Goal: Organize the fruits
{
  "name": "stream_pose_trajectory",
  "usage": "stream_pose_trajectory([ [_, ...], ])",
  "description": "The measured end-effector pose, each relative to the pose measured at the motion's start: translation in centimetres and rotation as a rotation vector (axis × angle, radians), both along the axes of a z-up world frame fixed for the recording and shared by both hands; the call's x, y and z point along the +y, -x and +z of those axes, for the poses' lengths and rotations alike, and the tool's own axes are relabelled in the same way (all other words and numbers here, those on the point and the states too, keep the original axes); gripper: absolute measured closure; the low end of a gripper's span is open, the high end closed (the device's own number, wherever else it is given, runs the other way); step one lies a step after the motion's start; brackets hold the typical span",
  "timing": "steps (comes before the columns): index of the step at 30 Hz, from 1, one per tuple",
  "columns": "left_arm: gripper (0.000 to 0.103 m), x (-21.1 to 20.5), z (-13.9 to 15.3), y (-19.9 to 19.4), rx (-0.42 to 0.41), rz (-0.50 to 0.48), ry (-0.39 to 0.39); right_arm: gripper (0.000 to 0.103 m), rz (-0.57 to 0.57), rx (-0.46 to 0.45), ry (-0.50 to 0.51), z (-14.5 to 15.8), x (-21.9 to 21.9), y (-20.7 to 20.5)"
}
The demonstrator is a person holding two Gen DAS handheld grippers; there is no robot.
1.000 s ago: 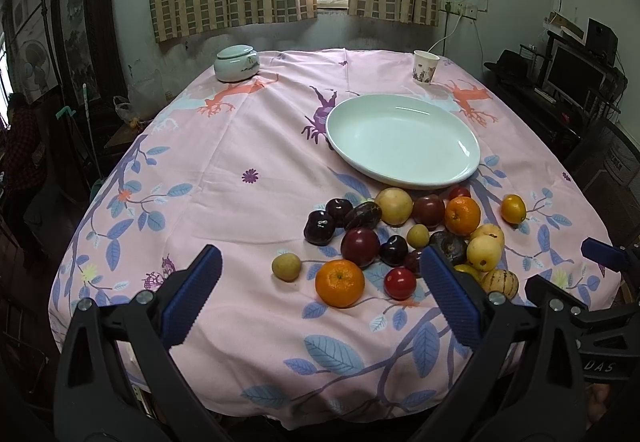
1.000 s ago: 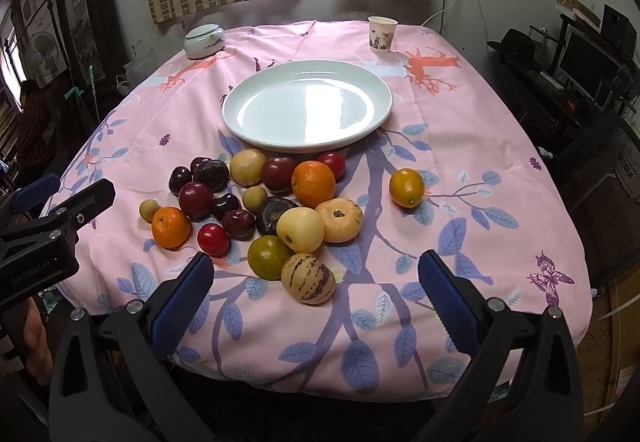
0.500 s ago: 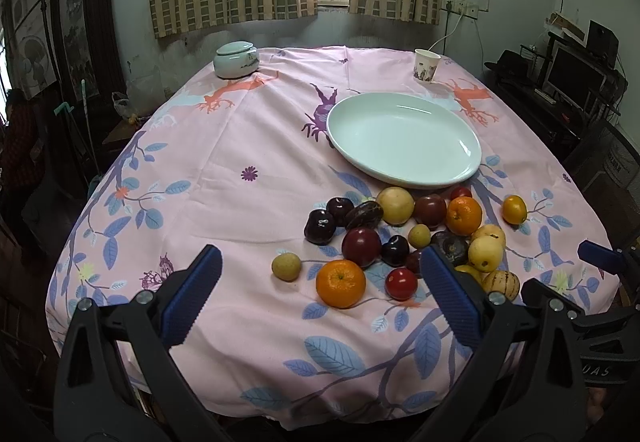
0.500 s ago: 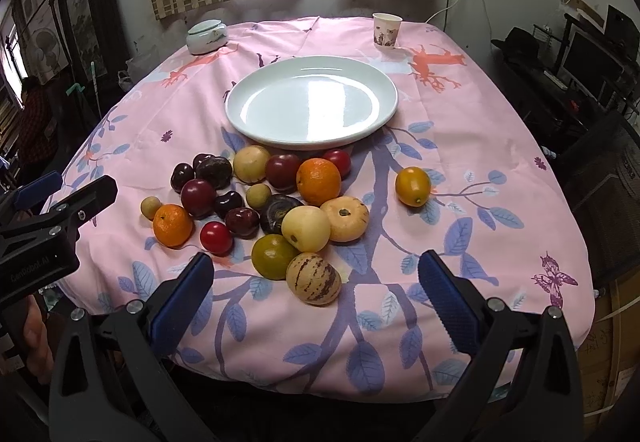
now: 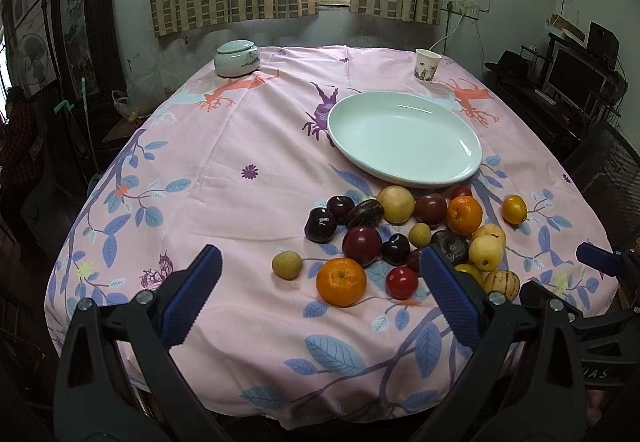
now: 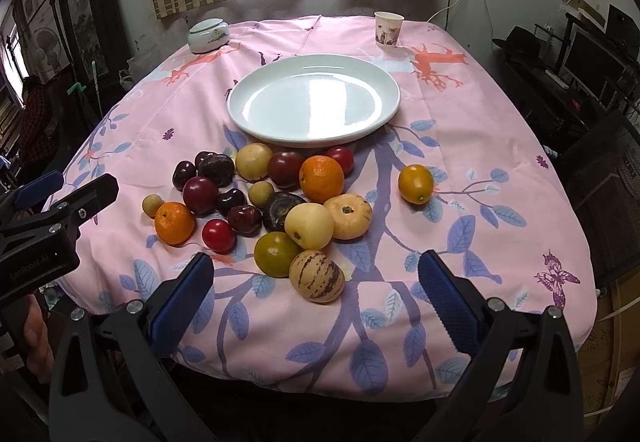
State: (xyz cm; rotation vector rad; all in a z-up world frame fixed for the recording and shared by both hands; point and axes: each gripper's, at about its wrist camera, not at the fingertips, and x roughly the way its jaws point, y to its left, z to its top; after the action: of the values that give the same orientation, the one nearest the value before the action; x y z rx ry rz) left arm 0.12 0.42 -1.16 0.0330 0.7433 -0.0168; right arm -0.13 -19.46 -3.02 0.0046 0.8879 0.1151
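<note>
A pile of fruit lies on the pink tablecloth in front of a large empty white plate [image 5: 404, 138] [image 6: 314, 100]. The pile holds oranges [image 5: 341, 281] [image 6: 321, 178], dark plums [image 5: 361, 245], a red cherry tomato [image 6: 218, 236], pale pears [image 6: 309, 225], a striped melon [image 6: 317, 276] and a lone yellow-orange fruit [image 6: 415, 184] to the right. My left gripper [image 5: 320, 294] is open and empty over the near table edge, left of the pile. My right gripper [image 6: 314, 294] is open and empty just in front of the striped melon.
A lidded ceramic jar [image 5: 236, 58] stands at the far left and a paper cup [image 5: 427, 65] at the far right of the table. Furniture and a monitor [image 5: 576, 76] stand to the right. The left gripper's body [image 6: 48, 226] shows at the left edge of the right wrist view.
Both grippers have moved slightly forward toward the table; the fruit and plate sit a little nearer in view. Nothing was gripped or moved.
</note>
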Motion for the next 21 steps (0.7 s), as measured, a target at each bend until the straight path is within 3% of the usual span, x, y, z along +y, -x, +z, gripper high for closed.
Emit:
stream_pose_trajectory([
  [17, 0.002, -0.3, -1.1, 0.0, 0.026, 0.006, -0.002, 0.001, 0.049, -0.005, -0.079, 0.1, -0.4, 0.3],
  [21, 0.002, 0.2, -1.1, 0.2, 0.024, 0.023, -0.021, 0.001, 0.07, -0.031, -0.021, 0.1, -0.2, 1.1],
])
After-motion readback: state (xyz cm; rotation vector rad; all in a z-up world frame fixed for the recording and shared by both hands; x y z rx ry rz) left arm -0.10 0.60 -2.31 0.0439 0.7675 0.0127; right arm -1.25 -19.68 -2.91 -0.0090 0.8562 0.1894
